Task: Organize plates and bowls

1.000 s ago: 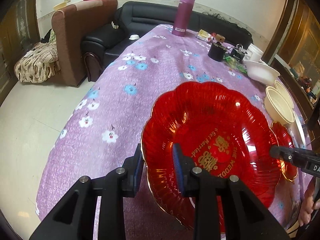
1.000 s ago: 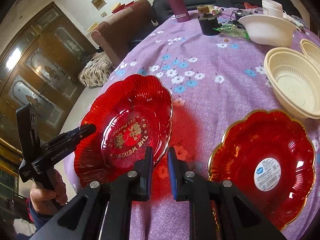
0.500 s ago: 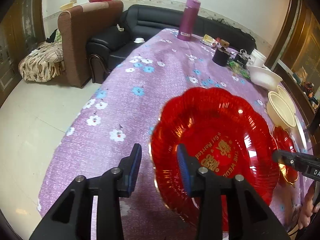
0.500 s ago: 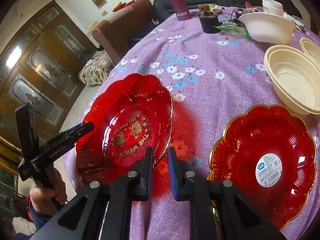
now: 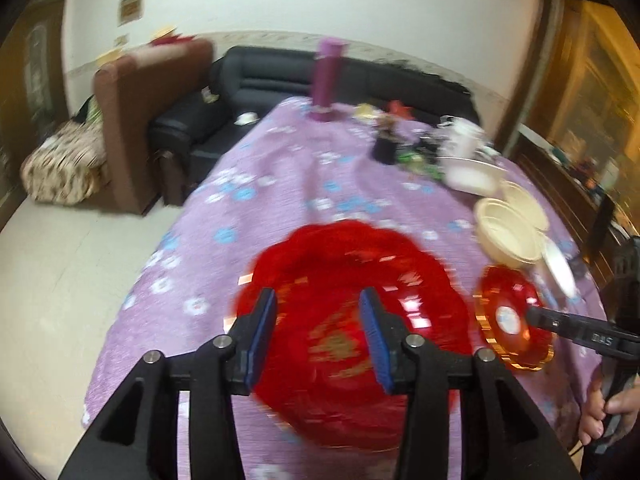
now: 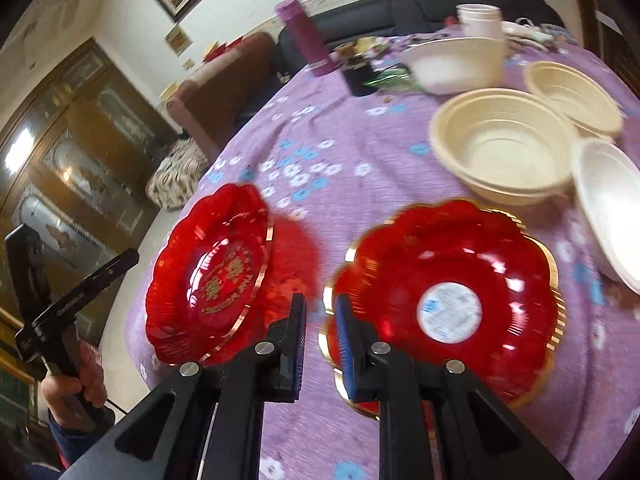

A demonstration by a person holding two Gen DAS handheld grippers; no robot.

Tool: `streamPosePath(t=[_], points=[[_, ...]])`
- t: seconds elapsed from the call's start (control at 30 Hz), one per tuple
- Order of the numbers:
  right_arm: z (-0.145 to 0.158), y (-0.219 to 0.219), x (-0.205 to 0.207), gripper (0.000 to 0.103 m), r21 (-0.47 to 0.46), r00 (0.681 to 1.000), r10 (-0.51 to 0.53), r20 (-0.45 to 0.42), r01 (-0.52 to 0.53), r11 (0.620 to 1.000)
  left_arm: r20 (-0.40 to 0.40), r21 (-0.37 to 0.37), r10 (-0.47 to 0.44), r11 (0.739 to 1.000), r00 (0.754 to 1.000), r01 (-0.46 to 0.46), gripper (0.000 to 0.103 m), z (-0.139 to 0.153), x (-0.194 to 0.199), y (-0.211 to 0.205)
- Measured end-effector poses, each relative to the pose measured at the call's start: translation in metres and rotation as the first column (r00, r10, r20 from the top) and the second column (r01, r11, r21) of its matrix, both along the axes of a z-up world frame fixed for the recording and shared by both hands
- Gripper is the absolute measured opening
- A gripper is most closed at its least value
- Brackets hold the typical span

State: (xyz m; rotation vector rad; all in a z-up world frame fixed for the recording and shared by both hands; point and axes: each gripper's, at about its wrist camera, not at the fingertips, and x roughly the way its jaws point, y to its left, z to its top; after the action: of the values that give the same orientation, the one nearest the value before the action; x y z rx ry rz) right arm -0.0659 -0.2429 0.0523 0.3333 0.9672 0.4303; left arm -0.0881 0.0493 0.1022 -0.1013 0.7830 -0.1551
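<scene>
I see both views smeared by motion blur, corners black from fisheye vignetting. Glare speckles the red plate (image 5: 352,320); a bright reflection glows at nine o'clock on the cabinet (image 6: 60,160).

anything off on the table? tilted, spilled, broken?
One oddity: the red plate with gold lettering sits tilted, its right rim raised off the purple tablecloth, while the red plate with the white sticker looks flat. No spill or breakage shows, though both views are motion-blurred.

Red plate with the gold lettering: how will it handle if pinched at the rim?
The red plate with gold lettering looks thin, glossy and translucent, so probably light, stiff plastic that may slip between pads. The scalloped rim probably gives uneven purchase. It lies flat; rolling seems unlikely.
</scene>
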Motion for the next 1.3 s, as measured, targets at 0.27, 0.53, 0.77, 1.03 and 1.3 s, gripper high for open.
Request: streamPosePath(t=[0.27,0.53,0.77,1.03,1.3], points=[[0.004,-0.059,-0.027,0.018,0.013,0.991,-0.127,0.035,0.127,0.992,0.004,-0.004,-0.197,0.980,0.980,0.197,0.047,0.009,0.001,-0.092],[-0.009,-0.105,-0.046,0.022,0.016,0.975,-0.222,0.017,0.221,0.975,-0.039,-0.005,-0.332,0.943,0.943,0.332,0.047,-0.002,0.000,-0.173],[-0.015,-0.127,-0.052,0.029,0.048,0.967,-0.254,0.010,0.254,0.966,-0.085,0.020,-0.347,0.937,0.934,0.350,0.047,-0.011,0.001,-0.200],[-0.020,-0.140,-0.056,0.035,0.091,0.964,-0.264,0.003,0.263,0.960,-0.117,0.048,-0.310,0.947,0.943,0.317,0.047,-0.018,0.018,-0.203],[-0.027,-0.153,-0.058,0.035,0.134,0.955,-0.294,-0.029,0.295,0.946,-0.141,0.075,-0.288,0.951,0.947,0.301,0.047,-0.027,0.039,-0.203]])
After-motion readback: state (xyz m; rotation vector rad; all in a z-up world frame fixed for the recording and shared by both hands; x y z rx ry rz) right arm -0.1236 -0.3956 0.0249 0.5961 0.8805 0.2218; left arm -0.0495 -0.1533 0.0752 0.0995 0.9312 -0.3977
